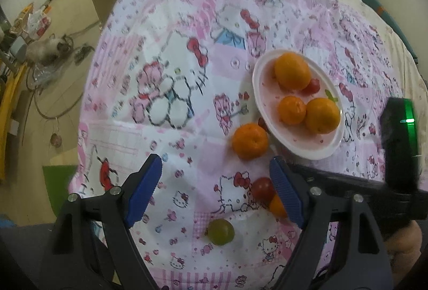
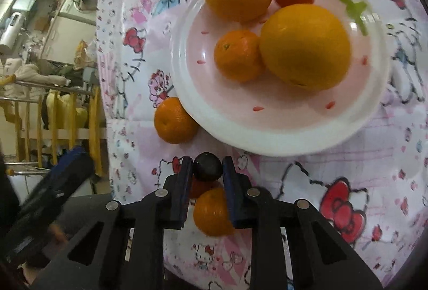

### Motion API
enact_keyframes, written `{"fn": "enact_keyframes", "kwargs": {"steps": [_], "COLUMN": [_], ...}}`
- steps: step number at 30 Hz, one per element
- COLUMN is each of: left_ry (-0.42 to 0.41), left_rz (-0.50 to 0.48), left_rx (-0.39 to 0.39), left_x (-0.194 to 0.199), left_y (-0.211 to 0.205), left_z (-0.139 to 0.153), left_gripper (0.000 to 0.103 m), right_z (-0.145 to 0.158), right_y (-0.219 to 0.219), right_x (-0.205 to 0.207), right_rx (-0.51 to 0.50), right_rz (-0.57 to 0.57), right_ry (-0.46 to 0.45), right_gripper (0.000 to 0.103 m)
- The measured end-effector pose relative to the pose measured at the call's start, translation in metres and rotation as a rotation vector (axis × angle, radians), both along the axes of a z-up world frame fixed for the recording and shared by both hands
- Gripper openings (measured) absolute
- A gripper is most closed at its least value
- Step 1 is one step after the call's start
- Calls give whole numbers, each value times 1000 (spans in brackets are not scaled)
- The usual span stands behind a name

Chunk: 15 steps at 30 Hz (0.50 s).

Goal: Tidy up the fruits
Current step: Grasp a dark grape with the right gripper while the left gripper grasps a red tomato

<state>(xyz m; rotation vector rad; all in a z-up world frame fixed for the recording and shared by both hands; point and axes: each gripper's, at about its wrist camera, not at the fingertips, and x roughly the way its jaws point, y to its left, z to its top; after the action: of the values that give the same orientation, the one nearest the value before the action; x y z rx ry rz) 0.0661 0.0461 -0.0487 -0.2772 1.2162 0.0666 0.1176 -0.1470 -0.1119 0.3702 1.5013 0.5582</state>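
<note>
Gripping a dark grape point(image 2: 207, 166), your right hand-held gripper point(image 2: 207, 169) sits at the plate's point(image 2: 267, 140) six o'clock; your left hand-held gripper point(image 1: 214, 183) hangs open above a green grape point(image 1: 221, 232).

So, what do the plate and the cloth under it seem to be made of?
The plate: probably plastic or melamine, though glazed ceramic is possible; it is glossy white with a printed pink centre and bright reflections. The cloth: thin woven fabric, matte, with a printed cartoon pattern and small wrinkles.
</note>
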Motion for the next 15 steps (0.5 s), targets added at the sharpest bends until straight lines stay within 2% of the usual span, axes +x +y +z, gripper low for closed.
{"fn": "enact_keyframes", "kwargs": {"steps": [10,15], "left_ry": [132,231], "left_rz": [-24,-22], "left_rx": [-73,-93], "left_x": [14,21], "left_y": [-36,-55], "left_z": [-34,-57], "left_gripper": [75,54], "right_z": [41,50], "right_y": [-60,-80], "right_x": [-8,-4], "right_rx": [75,96], "right_rz": [-101,-143], "right_ry": [-84,-104], "right_gripper": [24,24]}}
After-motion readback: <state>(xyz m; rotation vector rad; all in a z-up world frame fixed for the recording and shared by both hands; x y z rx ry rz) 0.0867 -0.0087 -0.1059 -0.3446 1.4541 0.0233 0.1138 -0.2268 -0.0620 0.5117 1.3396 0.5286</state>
